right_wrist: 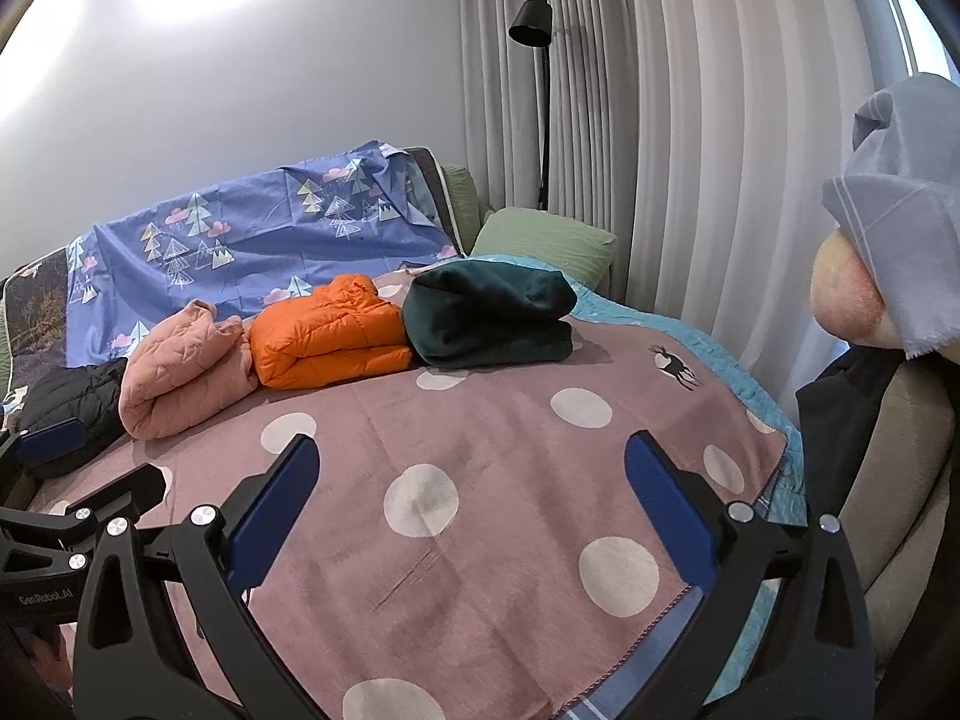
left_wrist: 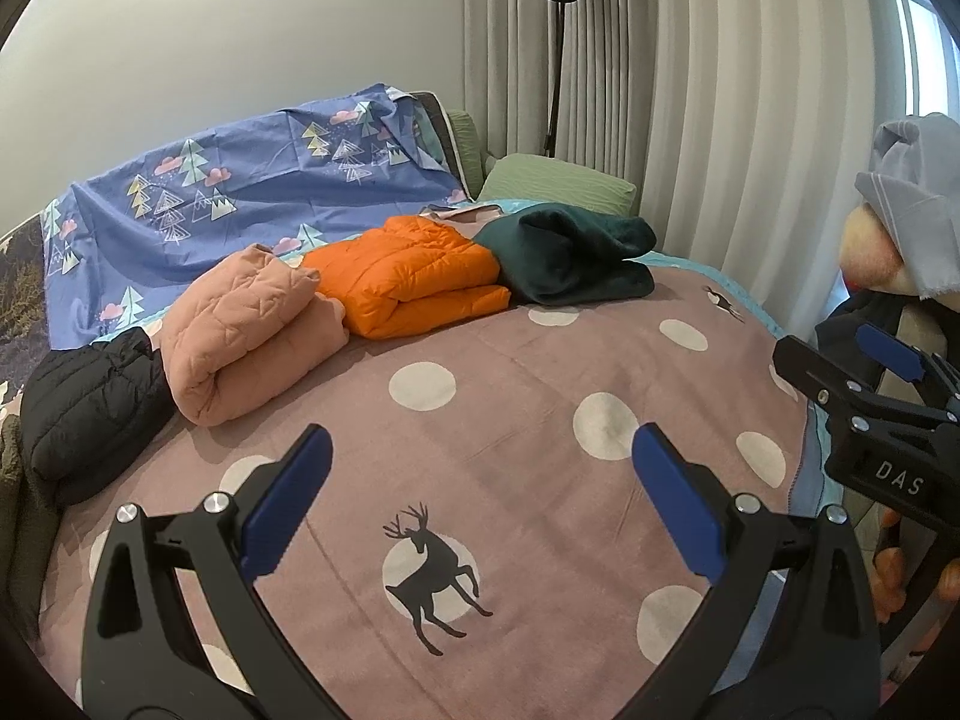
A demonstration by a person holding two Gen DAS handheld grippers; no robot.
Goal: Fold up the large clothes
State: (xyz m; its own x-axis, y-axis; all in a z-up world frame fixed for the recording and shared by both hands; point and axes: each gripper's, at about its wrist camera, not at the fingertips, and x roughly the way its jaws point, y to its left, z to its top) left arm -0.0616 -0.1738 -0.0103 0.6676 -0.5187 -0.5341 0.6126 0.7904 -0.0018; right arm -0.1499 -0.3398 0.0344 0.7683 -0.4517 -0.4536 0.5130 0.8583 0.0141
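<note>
**Over the bed's near edge, both grippers wait empty**

Along the bed's (left_wrist: 540, 360) far edge lie four folded clothes: black (left_wrist: 90, 414), pink (left_wrist: 240, 330), orange (left_wrist: 408, 282), green (left_wrist: 564, 264). Left gripper (left_wrist: 480, 504) and right gripper (right_wrist: 468, 510) hover with jaws apart, holding nothing. No unfolded garment shows on the blanket. Dark cloth (right_wrist: 840, 420) hangs off the right edge; reaching for it carelessly could drag the blanket or topple the stack.

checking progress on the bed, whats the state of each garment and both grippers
pink quilted jacket: folded, on the blanket
orange puffer jacket: folded, on the blanket
dark green garment: folded, on the blanket
black puffer jacket: bunched at the bed's edge, fold unclear
left gripper: open, empty
right gripper: open, empty
</note>
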